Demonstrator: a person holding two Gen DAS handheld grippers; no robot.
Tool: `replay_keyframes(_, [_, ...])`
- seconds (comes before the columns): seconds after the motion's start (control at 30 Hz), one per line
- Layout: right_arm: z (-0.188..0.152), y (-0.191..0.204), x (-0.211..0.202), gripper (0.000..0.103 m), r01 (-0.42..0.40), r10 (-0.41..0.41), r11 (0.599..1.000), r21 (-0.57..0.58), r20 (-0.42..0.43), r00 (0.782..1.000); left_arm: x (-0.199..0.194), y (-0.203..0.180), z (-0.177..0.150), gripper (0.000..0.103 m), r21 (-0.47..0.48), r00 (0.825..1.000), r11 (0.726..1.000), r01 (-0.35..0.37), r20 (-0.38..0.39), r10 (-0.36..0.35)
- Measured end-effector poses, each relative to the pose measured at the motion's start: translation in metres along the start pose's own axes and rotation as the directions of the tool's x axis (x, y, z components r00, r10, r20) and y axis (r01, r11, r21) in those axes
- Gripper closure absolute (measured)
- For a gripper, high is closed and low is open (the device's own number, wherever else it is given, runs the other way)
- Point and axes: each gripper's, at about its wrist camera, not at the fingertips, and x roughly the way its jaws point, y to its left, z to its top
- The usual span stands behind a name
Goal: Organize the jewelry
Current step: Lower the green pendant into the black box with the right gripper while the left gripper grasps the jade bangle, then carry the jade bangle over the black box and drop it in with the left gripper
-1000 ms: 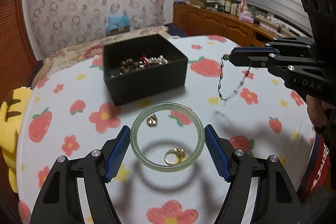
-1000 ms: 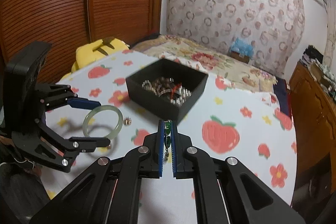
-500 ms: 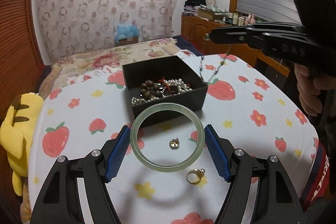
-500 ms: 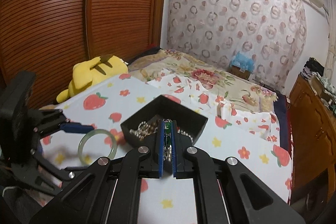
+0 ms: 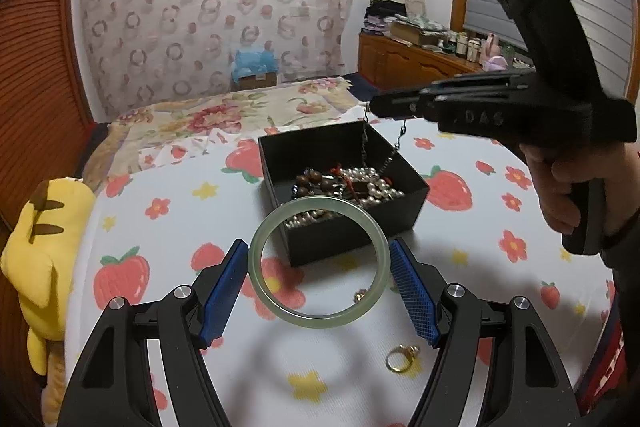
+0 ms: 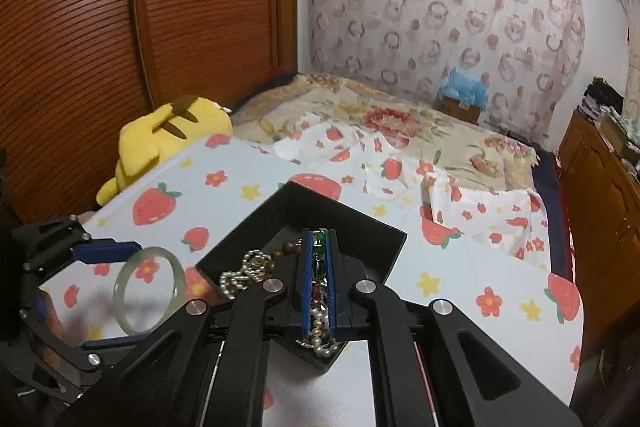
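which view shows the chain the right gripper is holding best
The left wrist view. There the chain hangs in full below the right gripper, dangling over the black box. In the right wrist view only a green bit of it shows, pinched between the shut blue pads; the rest is hidden.

L gripper held low, just in front of black open-top cardboard box, pads clamped on pale green jade bangle. R gripper above box, pinching thin metal chain.
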Motion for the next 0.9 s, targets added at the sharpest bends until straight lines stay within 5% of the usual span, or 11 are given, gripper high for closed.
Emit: replay_keyframes(0.9, [-0.051,-0.038,-0.007,0.093,0.036,-0.035,0.995,0.097,-0.017,0.999,0.065,0.003,0.048,0.034,0.018,0.999,1.000,-0.021,-0.047,0.022])
